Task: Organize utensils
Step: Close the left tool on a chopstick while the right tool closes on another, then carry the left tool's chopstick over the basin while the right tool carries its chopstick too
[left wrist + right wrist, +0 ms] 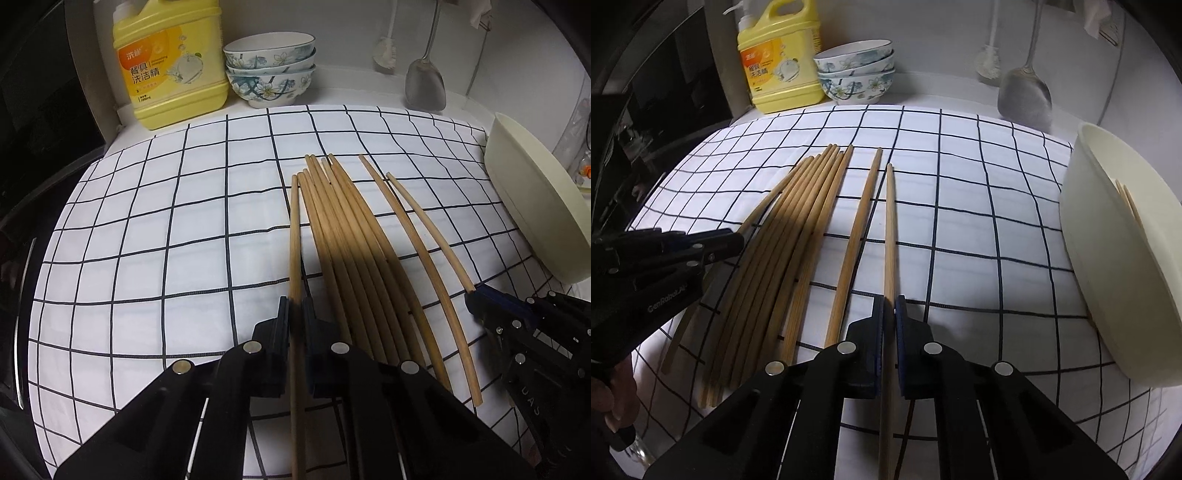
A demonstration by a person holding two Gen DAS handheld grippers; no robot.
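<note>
Lying spread across the middle of the checked cloth (147,258), a bunch of chopsticks (347,236), blocking the way there. Leaving lots of open cloth on the left. Standing along the far edge, a yellow soap jug (173,66) and stacked bowls (271,70). Hanging at the far right, a metal spatula (424,85). Crowding the right side, a big cream tub (1108,258), with some bare cloth between it and the chopsticks.
</note>
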